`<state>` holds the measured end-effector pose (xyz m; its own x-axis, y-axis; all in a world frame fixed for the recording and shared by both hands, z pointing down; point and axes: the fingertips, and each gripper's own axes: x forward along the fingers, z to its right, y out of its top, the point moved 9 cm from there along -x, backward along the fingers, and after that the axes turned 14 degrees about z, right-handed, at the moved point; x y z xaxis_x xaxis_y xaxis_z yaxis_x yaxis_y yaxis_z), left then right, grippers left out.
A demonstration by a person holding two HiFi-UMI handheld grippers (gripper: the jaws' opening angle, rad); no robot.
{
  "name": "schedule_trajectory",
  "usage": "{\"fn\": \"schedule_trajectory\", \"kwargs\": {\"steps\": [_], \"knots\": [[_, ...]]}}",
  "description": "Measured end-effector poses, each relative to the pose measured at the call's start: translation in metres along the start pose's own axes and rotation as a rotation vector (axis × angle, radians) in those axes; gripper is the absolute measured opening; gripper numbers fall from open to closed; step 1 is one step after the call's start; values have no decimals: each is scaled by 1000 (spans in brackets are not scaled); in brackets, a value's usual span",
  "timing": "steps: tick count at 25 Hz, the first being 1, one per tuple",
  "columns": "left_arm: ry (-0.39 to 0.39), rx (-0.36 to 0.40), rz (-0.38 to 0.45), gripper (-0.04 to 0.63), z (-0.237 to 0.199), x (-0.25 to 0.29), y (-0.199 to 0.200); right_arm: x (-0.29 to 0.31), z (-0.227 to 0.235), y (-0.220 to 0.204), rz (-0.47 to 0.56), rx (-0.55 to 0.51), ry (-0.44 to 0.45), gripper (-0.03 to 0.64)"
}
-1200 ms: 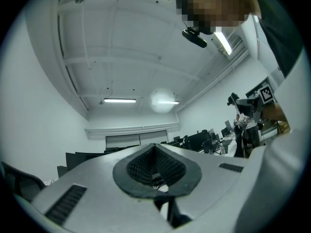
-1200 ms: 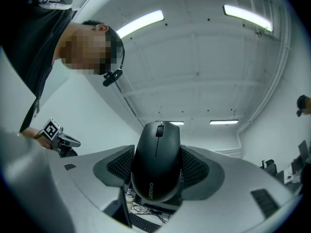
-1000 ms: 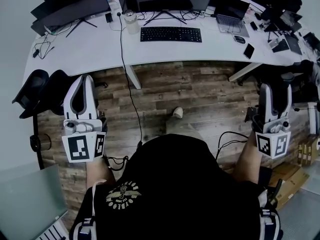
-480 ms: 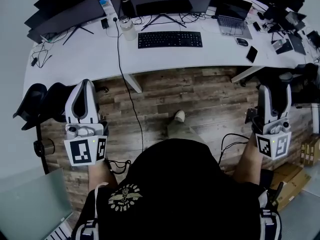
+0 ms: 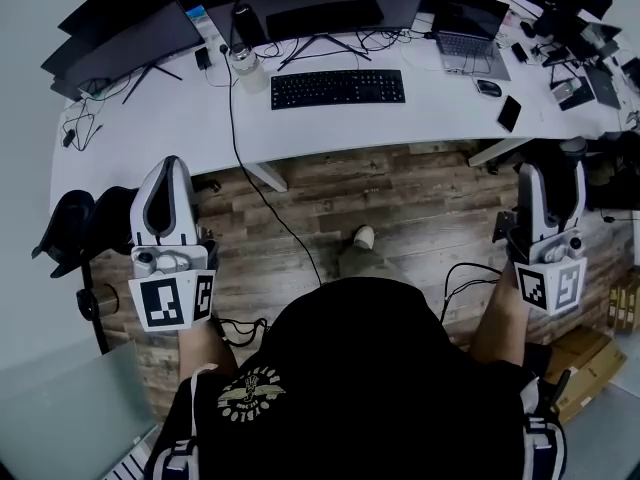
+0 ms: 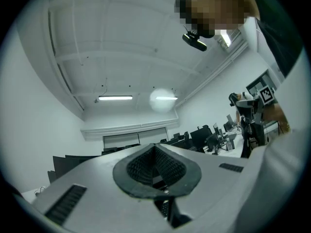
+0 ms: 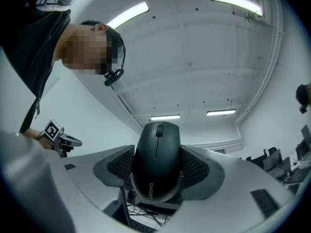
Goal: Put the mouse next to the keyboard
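Our right gripper (image 5: 549,180) pinches the mouse (image 7: 156,164): in the right gripper view the dark mouse stands upright between the two ribbed pads (image 7: 120,165), its scroll wheel at the top, its printed end low, and both pads press against its sides. Behind it we see only a white ceiling and strip lights (image 7: 164,117), so this gripper points upward. Our left gripper (image 5: 164,171) has its jaws pressed together with nothing between them; in the left gripper view the pads meet along a thin seam, and this gripper also looks up at the ceiling. From the head view we hold both grippers low at our sides, the left one at our left and the right one at our right, above the wooden floor (image 5: 400,193) and well apart from the desk (image 5: 180,113). The keyboard (image 5: 338,88) lies flat on the white desk in front of a monitor (image 5: 322,10), with bare desk surface on either side of it. A clear jar (image 5: 243,66) stands near its left end, and a black cable (image 5: 250,163) hangs from the desk edge to the floor. Farther right on the desk we see a laptop (image 5: 468,30), a small dark object (image 5: 488,88) that looks like a second mouse, and a phone (image 5: 509,114). The held mouse is thus well apart from the keyboard.
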<state>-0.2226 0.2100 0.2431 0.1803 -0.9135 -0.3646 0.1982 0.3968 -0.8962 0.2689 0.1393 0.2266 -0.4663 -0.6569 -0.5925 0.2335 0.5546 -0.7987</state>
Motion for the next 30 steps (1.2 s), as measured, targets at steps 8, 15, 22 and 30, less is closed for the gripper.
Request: {"fn": "schedule_trajectory", "kwargs": {"steps": [8, 15, 22, 30], "knots": [[12, -6, -5, 2, 14, 44, -12, 17, 41, -25, -12, 17, 6, 295], [30, 20, -3, 2, 26, 89, -12, 43, 84, -46, 14, 45, 16, 295], [63, 47, -2, 2, 42, 113, -13, 60, 122, -70, 34, 87, 38, 295], [100, 70, -19, 2, 46, 113, -11, 74, 136, -84, 62, 118, 56, 295]]}}
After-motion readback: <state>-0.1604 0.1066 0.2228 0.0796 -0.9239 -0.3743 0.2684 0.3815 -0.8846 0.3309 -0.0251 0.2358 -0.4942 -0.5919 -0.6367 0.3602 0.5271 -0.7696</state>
